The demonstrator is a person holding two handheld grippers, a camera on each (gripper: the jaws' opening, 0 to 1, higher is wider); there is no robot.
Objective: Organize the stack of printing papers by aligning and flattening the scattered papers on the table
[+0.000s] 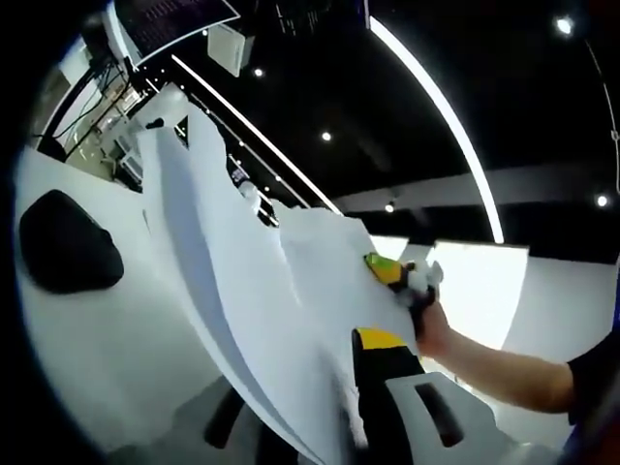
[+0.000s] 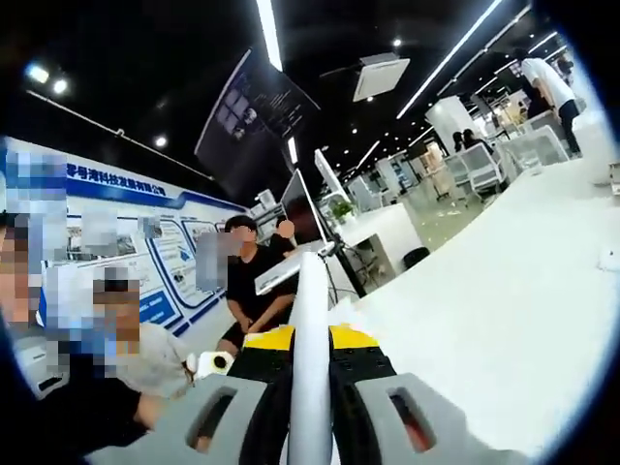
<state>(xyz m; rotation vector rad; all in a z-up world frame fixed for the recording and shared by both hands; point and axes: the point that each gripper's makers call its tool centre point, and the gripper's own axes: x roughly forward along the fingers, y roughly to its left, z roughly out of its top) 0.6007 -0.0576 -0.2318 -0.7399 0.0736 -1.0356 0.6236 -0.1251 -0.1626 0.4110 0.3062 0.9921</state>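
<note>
White printing paper, a loose sheaf of thin sheets [image 1: 242,291], is lifted off the white table [image 1: 87,329] and hangs between the two grippers. In the left gripper view the sheaf runs as a long band from the far left, high up, down to the near right, its long axis crossing the picture at a slant. At its near end it passes between the grey, yellow-tipped jaws of the left gripper [image 1: 334,407], which close on its edge. A black rounded object [image 1: 68,242] lies on the table at the left. Farther right, the other gripper, yellow and green, touches the sheaf's far edge, held by a person's hand [image 1: 431,325].

In the right gripper view the paper appears edge-on, a thin white vertical strip, clamped between the yellow-tipped jaws of the right gripper [image 2: 310,373]. People sit at the left; the table spreads away to the right.

Judgement: both grippers grip opposite ends, so lowering the sheaf flat onto the table follows.
</note>
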